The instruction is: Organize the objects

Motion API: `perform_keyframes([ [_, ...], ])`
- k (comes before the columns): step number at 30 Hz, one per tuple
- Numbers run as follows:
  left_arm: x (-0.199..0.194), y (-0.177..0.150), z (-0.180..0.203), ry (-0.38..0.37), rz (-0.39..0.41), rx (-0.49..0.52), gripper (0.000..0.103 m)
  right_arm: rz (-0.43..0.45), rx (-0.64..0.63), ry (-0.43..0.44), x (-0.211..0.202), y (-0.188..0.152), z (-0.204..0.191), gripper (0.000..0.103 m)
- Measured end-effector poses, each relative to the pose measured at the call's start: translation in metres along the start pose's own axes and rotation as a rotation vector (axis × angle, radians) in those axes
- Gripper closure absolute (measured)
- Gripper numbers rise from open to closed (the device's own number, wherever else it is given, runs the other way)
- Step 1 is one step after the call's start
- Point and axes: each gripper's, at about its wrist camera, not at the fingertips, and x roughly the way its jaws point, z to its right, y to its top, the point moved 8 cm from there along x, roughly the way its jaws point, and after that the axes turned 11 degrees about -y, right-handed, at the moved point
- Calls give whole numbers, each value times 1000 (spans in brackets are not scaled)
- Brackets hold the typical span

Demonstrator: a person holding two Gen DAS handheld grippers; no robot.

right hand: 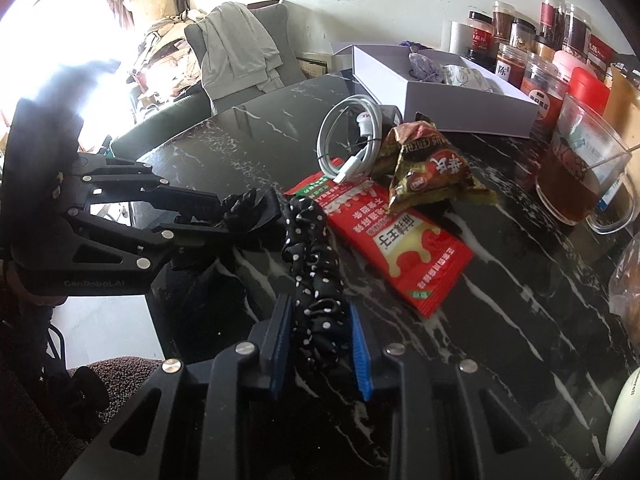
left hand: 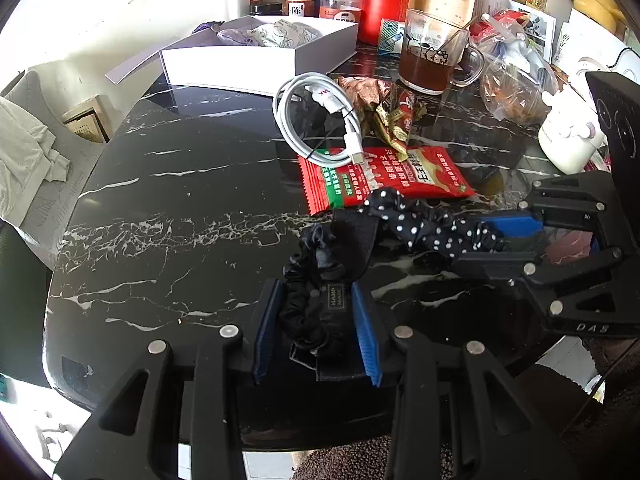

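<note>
On the black marble table (left hand: pixel 168 208), beside the red snack packet (left hand: pixel 384 178):
Left gripper (left hand: pixel 316 334) clamps the plain black fabric scrunchie (left hand: pixel 308 312); right gripper (right hand: pixel 320 346) clamps the polka-dot black scrunchie (right hand: pixel 312 264).

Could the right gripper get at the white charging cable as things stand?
Probably not yet: the right gripper is shut on the polka-dot scrunchie. The white charging cable lies uncovered beyond, on the red snack packet.

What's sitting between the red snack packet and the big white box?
The coiled white cable and a crinkly brown-gold snack bag lie between the red packet and white box; both views show it.
</note>
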Motion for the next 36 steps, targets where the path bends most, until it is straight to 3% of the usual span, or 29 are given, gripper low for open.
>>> perform_keyframes([
  [3,2,2,1,9,1,12,67,5,-1,-2,3,2,-4,69],
  [6,4,3,4,6,5,26,56,14,-20,-2,4,3,-10,56],
  [8,6,3,5,7,10,36,47,24,-36,-18,5,3,-13,54],
  [13,8,5,6,9,26,46,45,41,-36,-36,8,5,-14,54],
  [15,9,5,6,8,26,46,47,45,-44,-49,8,5,-15,54],
  [16,8,5,6,11,28,47,54,46,-51,-61,8,5,-16,56],
  [17,8,6,5,14,34,43,65,50,-58,-76,8,5,-16,64],
  [18,7,7,4,14,35,35,68,50,-52,-79,8,6,-15,78],
  [21,6,8,1,14,32,22,77,39,-32,-79,9,7,-12,86],
  [26,5,8,-2,-11,13,-7,80,23,-26,-33,6,7,-14,88],
  [36,-18,20,4,3,41,-9,80,63,-43,-34,-15,20,-15,88],
])
